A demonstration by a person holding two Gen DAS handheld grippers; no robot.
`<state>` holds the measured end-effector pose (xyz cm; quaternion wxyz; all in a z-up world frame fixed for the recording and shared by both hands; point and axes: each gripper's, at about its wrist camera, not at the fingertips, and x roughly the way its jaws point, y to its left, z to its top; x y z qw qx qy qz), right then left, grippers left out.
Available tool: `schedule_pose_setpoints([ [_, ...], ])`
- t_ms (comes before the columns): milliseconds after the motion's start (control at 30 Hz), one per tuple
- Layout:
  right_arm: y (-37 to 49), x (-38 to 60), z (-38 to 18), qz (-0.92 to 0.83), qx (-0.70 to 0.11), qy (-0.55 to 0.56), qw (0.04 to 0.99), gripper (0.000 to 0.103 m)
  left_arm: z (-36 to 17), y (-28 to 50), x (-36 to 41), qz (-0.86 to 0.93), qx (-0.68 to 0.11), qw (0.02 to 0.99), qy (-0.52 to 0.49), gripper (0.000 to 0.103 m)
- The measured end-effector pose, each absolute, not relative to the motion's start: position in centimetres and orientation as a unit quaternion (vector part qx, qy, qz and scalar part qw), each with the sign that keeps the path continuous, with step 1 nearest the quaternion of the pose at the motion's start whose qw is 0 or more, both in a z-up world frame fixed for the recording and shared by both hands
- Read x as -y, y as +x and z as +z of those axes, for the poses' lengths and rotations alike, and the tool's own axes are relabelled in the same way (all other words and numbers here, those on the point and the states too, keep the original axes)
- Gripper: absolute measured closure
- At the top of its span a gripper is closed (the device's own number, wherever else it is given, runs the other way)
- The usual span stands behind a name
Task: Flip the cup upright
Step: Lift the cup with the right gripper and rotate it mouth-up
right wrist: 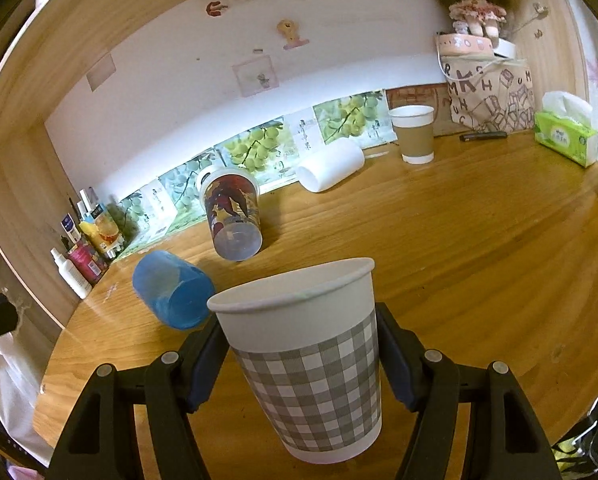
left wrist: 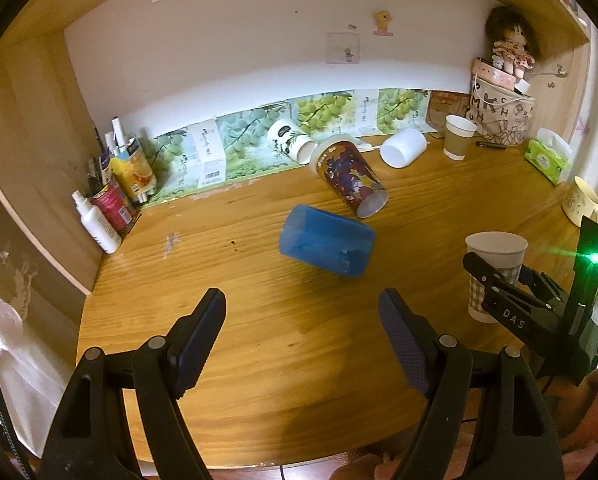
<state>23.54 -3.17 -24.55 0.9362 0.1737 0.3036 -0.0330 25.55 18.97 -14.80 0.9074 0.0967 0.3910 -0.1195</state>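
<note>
The right claw (right wrist: 303, 360) pinches the checked cup (right wrist: 311, 364), mouth up, near the table's (right wrist: 479, 280) front edge. The left claw (left wrist: 303, 344) is spread with nothing in it, bare wood under it. A blue cup (left wrist: 327, 246) and a printed cup (left wrist: 349, 176) lie on their sides mid-table; 2 white cups (left wrist: 403, 147) lie near the back wall.

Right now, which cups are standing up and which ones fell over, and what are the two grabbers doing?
checked cup: upright, between the right gripper's fingers
blue cup: on its side
cartoon cup: on its side
leaf-print cup: on its side
plain white cup: on its side
brown-sleeve cup: upright
left gripper: open, empty
right gripper: around checked cup
</note>
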Motion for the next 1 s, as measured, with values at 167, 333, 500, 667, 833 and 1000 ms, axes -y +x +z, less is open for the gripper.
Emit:
schedule_pose_setpoints([
  [167, 23.4, 2.6, -25.0, -0.041, -0.300, 0.156, 0.940, 0.033, -15.0, 25.6, -19.5, -0.114, -0.395, 0.907, 0.088, 0.021],
  [333, 23.2, 2.6, -25.3, -0.037, -0.303, 0.152, 0.940, 0.033, -15.1, 25.7, -19.4, -0.120, -0.398, 0.906, 0.084, 0.021],
  [500, 22.7, 2.4, -25.3, -0.035, -0.310, 0.140, 0.940, 0.034, -15.2, 25.7, -18.7, -0.136, -0.400, 0.902, 0.091, 0.021],
  [667, 22.1, 2.4, -25.9, -0.035, -0.329, 0.140, 0.933, 0.039, -15.1, 25.7, -18.4, -0.141, -0.398, 0.902, 0.089, 0.021],
  [833, 22.0, 2.3, -25.9, -0.030, -0.333, 0.135, 0.933, 0.041, -15.4, 26.1, -18.6, -0.141, -0.407, 0.899, 0.076, 0.021],
  [1000, 22.0, 2.7, -25.6, -0.039, -0.321, 0.134, 0.937, 0.041, -15.5, 26.2, -18.6, -0.141, -0.410, 0.898, 0.073, 0.021],
])
